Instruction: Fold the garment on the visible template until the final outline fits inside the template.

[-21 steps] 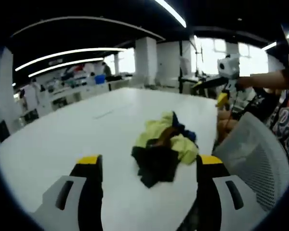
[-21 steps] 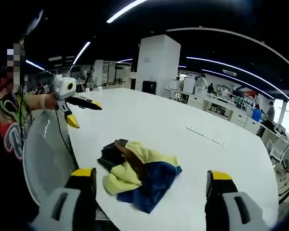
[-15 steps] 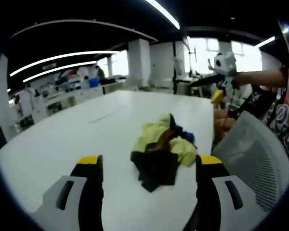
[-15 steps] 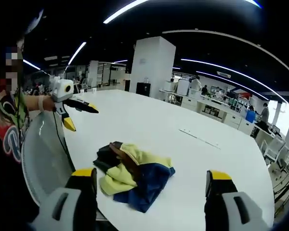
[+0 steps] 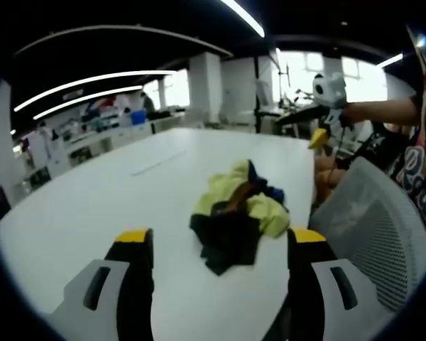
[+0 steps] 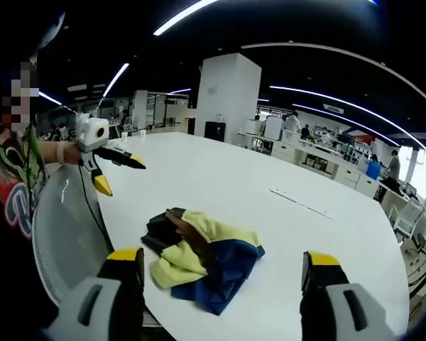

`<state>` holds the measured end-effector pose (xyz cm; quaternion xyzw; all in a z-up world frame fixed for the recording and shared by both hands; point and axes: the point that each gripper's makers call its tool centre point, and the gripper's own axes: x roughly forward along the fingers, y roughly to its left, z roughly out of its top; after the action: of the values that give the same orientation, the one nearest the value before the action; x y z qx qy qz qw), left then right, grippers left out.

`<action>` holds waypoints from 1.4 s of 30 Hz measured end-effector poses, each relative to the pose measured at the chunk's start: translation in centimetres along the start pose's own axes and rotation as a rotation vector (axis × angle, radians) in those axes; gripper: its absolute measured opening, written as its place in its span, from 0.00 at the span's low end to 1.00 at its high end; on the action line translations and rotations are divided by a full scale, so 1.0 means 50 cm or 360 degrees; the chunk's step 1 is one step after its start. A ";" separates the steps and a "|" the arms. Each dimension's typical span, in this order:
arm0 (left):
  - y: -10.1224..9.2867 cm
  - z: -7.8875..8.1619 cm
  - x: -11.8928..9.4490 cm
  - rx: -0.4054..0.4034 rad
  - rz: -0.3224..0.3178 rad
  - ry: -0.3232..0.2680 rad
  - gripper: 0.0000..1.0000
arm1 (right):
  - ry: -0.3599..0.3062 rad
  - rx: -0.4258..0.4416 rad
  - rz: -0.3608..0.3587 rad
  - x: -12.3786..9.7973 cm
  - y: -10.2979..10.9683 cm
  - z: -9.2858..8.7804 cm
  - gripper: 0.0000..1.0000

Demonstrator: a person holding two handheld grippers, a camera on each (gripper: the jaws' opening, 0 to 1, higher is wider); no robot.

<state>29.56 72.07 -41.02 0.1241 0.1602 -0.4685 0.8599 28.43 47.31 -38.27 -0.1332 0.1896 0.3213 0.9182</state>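
Both tongs, left [image 5: 220, 245] and right [image 6: 220, 263], gape wide and empty above the tabletop [image 5: 92, 199].
Crumpled garment [image 5: 234, 213] lies ahead between each pair of jaws, untouched.

Crumpled garment [image 6: 202, 259] lies between parted claw [image 6: 224, 257] jaws.

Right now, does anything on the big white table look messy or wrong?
Yes. The yellow, navy and black garment lies crumpled in a heap near the edge of the white table, not spread flat. Both the left gripper and right gripper hang above it with jaws open, holding nothing.
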 end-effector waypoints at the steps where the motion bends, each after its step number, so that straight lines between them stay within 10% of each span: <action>1: 0.000 -0.001 0.000 -0.0001 0.0001 0.0003 0.73 | -0.0001 0.0009 0.0006 0.002 0.000 -0.001 0.92; 42: -0.010 -0.009 0.021 -0.0027 -0.0037 0.0022 0.70 | 0.0047 0.0098 0.0027 0.012 0.016 -0.044 0.91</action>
<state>29.58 71.16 -41.90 0.1182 0.1715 -0.4762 0.8543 27.75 47.43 -40.59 -0.1079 0.2142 0.3212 0.9161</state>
